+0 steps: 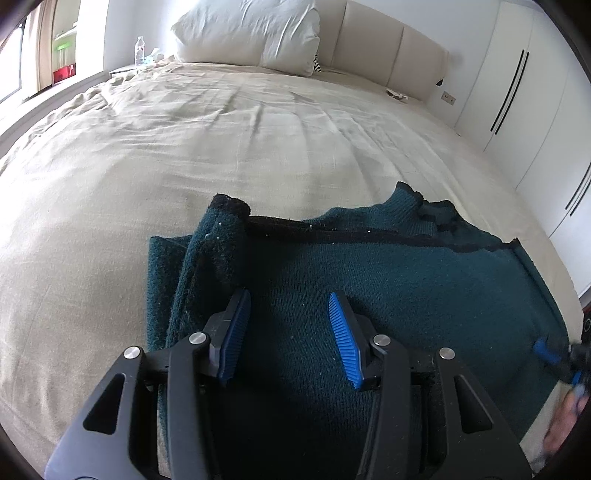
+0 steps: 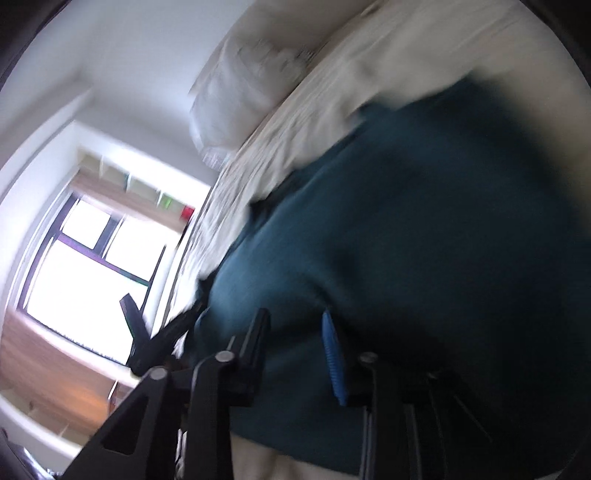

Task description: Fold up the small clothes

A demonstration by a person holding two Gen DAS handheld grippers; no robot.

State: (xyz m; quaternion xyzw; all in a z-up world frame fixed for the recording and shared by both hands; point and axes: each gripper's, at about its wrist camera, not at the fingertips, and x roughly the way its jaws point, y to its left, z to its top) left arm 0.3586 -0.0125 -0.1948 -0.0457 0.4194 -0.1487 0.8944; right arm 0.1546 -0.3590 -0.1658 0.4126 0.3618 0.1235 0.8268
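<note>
Teal knit fills the near part of both views: one sweater [image 1: 388, 280] lies on the bed [image 1: 184, 147], close to its near edge, with dark trim along its far hem and its left side folded over into a thick roll. There are two grippers. The left gripper [image 1: 288, 325] hangs over the near part of the sweater, its jaws apart with bare knit between the two blue pads [image 1: 345, 339]. The right gripper [image 2: 295, 350] sits at the sweater's near right edge; its jaws also stand apart, nothing between them but cloth behind.

The left wrist view is sharp and shows one white pillow [image 1: 251, 29] at the head of the bed beyond the sweater, a padded headboard [image 1: 388, 51], one water bottle [image 1: 139, 50] far left of the pillow, and white wardrobe doors [image 1: 517, 92] to the sweater's right. It also catches the right gripper's blue tip and a blurred hand [image 1: 565, 424] at the sweater's near right corner. The right wrist view is tilted and smeared; it alone shows the window [image 2: 85, 266] beyond the bed's left side and the left gripper's black frame [image 2: 147, 339] against it.

Beyond the sweater's far hem the beige bedcover runs wrinkled up to the pillow, and a wide stretch lies to the sweater's left.
</note>
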